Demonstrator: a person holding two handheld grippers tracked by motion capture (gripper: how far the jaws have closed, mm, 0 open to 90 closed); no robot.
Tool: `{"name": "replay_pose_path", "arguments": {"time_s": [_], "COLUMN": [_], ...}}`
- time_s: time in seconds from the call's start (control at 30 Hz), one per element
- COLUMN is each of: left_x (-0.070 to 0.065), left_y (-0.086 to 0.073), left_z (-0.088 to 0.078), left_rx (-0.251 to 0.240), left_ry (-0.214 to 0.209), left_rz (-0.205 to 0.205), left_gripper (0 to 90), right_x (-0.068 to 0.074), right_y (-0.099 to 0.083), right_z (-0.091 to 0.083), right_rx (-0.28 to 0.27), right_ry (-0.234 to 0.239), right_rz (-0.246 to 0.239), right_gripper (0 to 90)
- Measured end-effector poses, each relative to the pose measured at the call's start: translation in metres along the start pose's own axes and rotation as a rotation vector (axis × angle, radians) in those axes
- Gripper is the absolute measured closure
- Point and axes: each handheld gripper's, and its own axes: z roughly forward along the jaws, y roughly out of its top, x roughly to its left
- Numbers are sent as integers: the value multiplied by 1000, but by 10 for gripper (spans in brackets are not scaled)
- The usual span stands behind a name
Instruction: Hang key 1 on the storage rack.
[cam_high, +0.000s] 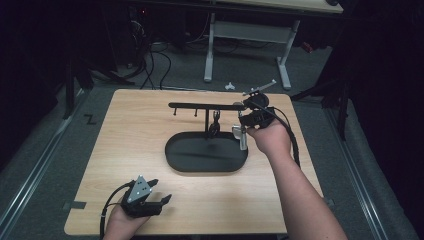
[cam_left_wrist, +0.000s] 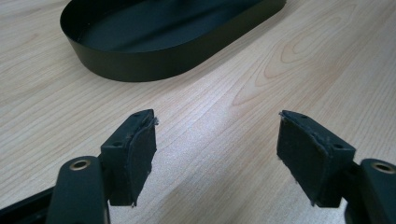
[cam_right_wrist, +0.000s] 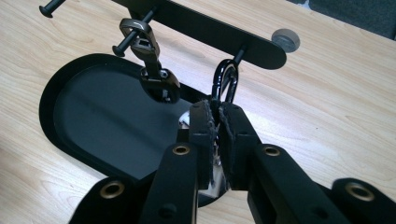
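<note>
Right gripper (cam_right_wrist: 216, 114) clamped on a black ring (cam_right_wrist: 226, 80) hung from a peg of the rack (cam_right_wrist: 219, 33); below the jaws, silver keychain (cam_high: 242, 136) mostly hidden. Left gripper (cam_left_wrist: 215, 144) spread wide over bare table (cam_left_wrist: 243, 70), near tray (cam_left_wrist: 140, 58) cut off at top.

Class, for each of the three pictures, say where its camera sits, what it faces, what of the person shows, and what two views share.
High view: above the table, looking forward and down; both forearms, left gripper, right gripper.
Left gripper view: looks over open fingers at the black tray.
Right gripper view: looks over closed fingers at a black ring on the hook bar.
Shared: the tray.
</note>
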Motion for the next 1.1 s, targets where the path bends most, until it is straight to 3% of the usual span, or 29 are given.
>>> {"name": "replay_pose_path", "arguments": {"time_s": [0.1, 0.17, 0.37, 0.7, 1.1], "left_x": [0, 1, 1, 1, -2], "left_y": [0, 0, 0, 0, 0], "left_z": [0, -1, -2, 0, 3], "left_rx": [-3, 0, -6, 0, 14], "left_ry": [1, -1, 0, -1, -4], "left_rz": [-2, -1, -4, -1, 9], "left_gripper": [288, 287, 288, 288, 288], "right_x": [3, 7, 8, 7, 6], "right_y": [1, 2, 3, -3, -40], "right_z": [2, 4, 13, 6, 14], "right_rx": [7, 7, 20, 16, 15], "right_ry": [17, 17, 13, 22, 50], "right_rz": [-8, -25, -13, -17, -13], "right_gripper": [897, 898, 899, 894, 793]}}
